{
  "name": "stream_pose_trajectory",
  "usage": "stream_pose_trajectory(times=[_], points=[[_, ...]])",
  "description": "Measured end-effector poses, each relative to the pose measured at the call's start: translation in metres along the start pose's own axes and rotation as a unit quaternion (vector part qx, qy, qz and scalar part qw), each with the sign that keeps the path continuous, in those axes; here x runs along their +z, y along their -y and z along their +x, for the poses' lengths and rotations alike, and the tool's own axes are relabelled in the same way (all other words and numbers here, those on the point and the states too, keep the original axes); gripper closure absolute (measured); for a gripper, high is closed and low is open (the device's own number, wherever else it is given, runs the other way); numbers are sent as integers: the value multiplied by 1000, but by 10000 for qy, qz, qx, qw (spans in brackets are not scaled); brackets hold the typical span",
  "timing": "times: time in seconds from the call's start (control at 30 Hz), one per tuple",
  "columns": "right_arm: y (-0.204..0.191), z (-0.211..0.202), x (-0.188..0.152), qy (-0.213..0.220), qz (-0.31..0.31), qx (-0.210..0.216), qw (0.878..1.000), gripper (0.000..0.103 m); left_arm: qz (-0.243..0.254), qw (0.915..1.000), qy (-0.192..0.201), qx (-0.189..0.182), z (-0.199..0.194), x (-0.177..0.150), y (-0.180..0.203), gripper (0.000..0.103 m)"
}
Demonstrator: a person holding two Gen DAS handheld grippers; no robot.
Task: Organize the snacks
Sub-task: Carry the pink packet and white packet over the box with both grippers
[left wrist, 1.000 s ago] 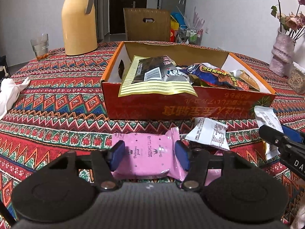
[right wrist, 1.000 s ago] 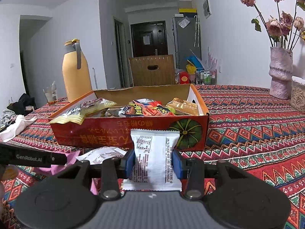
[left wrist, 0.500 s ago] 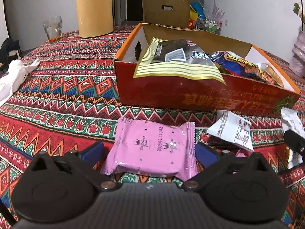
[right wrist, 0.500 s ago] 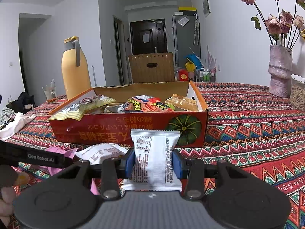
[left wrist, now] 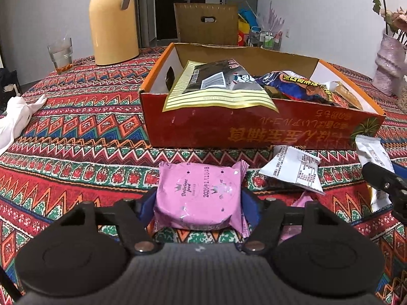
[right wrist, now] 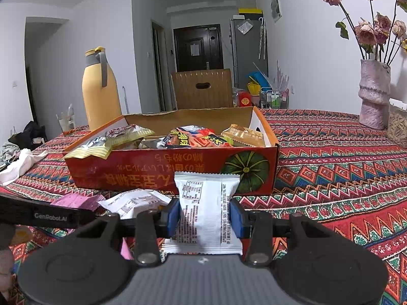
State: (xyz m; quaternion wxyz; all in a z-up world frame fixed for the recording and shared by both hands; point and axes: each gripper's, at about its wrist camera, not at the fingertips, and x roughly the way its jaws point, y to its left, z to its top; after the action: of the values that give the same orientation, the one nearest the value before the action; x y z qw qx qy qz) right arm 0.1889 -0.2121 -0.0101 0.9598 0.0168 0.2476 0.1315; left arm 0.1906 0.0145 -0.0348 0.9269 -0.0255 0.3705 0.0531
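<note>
A pink snack packet (left wrist: 198, 193) sits between the blue pads of my left gripper (left wrist: 199, 203). Its jaws are closing and the pads press the packet's sides, bulging it. My right gripper (right wrist: 205, 216) is shut on a white snack packet (right wrist: 206, 203), held upright just in front of the red cardboard box (right wrist: 142, 172). The box (left wrist: 229, 129) holds several snack bags, one black and gold bag hanging over its near wall. Another white packet (left wrist: 295, 167) lies on the tablecloth between the grippers. More pink wrapper (right wrist: 76, 200) shows at the left of the right wrist view.
A yellow thermos jug (left wrist: 113, 23) and a glass (left wrist: 60, 54) stand behind the box on the left. A white cloth (left wrist: 15, 117) lies at the table's left edge. A vase of dried flowers (right wrist: 374, 94) stands far right, a wooden chair (right wrist: 202, 89) beyond the table.
My left jaws swung wide open around the pink packet, then came back in and now squeeze it narrower. The right gripper and its white packet have not moved.
</note>
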Motion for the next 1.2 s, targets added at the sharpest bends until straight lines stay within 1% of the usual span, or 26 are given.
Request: stream_pose_trajectory(times=[0.17,0.37,0.57,0.77,0.93,1.2], points=[[0,-1,1,14,-15,4,10000,61,21,9999,104,-49,-8,-1,-1,35],[0,-6,5,84,-26,28,10000,61,62,9993,339,-158,-28,-1,-4,35],[0,-16,15,239,-32,80,9997,61,116,9965,730,-378,-59,6,-3,35],[0,-23,33,504,-30,89,9987,61,118,9915,1175,-552,-84,26,2,35],[-2,-19,51,676,-55,86,9977,61,69,9887,1378,-578,-84,52,8,35],[-4,1,81,827,-152,92,9964,61,-156,9875,1466,-559,-59,91,11,35]])
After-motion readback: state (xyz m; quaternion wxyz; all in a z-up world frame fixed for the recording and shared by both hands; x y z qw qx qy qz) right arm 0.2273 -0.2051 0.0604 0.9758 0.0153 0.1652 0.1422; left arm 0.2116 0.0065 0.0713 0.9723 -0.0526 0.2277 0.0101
